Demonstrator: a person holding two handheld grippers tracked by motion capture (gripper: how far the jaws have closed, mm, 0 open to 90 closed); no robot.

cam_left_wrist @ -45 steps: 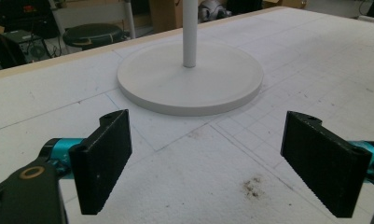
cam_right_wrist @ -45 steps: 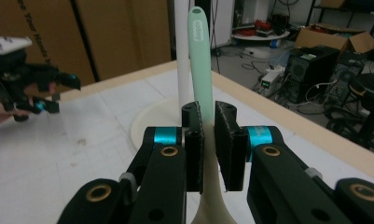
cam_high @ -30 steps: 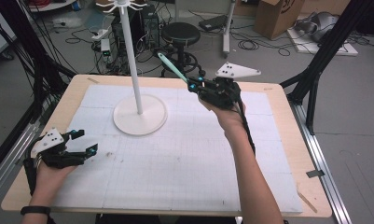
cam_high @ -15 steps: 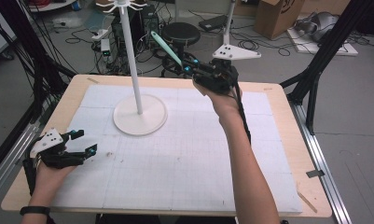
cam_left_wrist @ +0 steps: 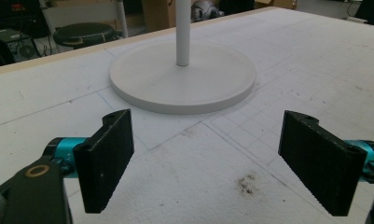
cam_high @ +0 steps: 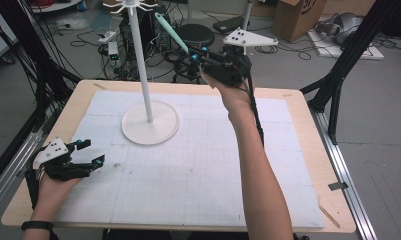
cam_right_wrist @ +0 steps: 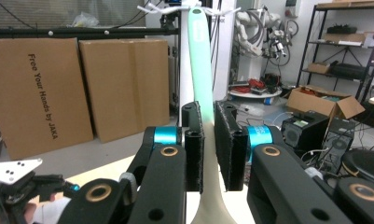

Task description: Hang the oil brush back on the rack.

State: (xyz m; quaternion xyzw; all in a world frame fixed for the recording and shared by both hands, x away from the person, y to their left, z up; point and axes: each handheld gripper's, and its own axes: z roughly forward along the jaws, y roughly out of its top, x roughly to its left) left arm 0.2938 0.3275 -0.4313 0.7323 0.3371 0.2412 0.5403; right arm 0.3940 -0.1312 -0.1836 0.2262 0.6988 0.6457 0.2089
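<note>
- The right gripper (cam_high: 198,54) is held up high past the far edge of the table (cam_high: 298,107), to the right of the white pole.
- Its two black jaws are pressed close together on a long mint-green handle (cam_high: 171,33), so it is holding that thing.
- In the right gripper view the mint-green handle (cam_right_wrist: 201,70) sits right between the two black pads (cam_right_wrist: 194,144) and sticks out far past their tips.
- That view also shows a cream part of the same thing low down behind the jaws, but what it is I cannot tell.
- The tip of the handle is near the little white hooks at the top of the white stand (cam_right_wrist: 184,8).
- In the high view the handle slants up and to the left, toward the pole of the white stand (cam_high: 142,75).
- The left gripper (cam_high: 90,154) rests low at the near left part of the table.
- Its jaws are wide apart with nothing in them.
- The left gripper view shows the round white base of the stand (cam_left_wrist: 182,77) just ahead of the jaws, on the white mat (cam_left_wrist: 292,60).
- It also shows a small brown smudge (cam_left_wrist: 245,183) on the mat between the jaws.
- The right gripper view shows big brown boxes (cam_right_wrist: 40,88) in the room behind.
</note>
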